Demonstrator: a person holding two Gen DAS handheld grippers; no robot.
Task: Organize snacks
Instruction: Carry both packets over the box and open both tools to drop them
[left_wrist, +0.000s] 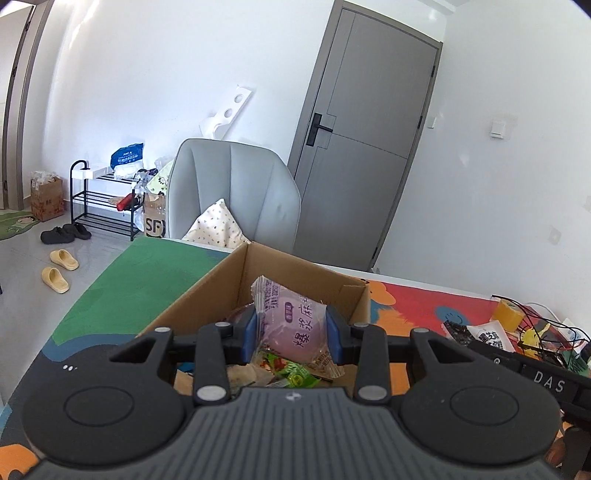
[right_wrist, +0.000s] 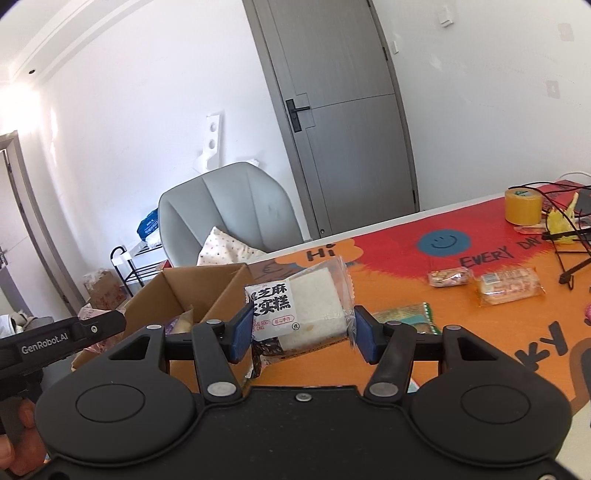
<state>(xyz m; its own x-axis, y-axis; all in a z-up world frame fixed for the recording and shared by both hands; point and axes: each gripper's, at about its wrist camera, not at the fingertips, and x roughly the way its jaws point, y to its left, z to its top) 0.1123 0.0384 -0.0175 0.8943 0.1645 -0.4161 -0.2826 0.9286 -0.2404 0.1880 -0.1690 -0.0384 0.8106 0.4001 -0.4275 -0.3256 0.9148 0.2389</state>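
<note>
My left gripper (left_wrist: 291, 334) is clamped on a purple mochi packet (left_wrist: 295, 325), held over the open cardboard box (left_wrist: 207, 291). My right gripper (right_wrist: 301, 332) pinches a white sesame cake packet (right_wrist: 303, 306) above the table mat (right_wrist: 498, 332), just beside the box. Both look light and soft, with slick film. I judge a grip across the filled body safer than on the crimped ends; squeezing hard would crush the cake.
</note>
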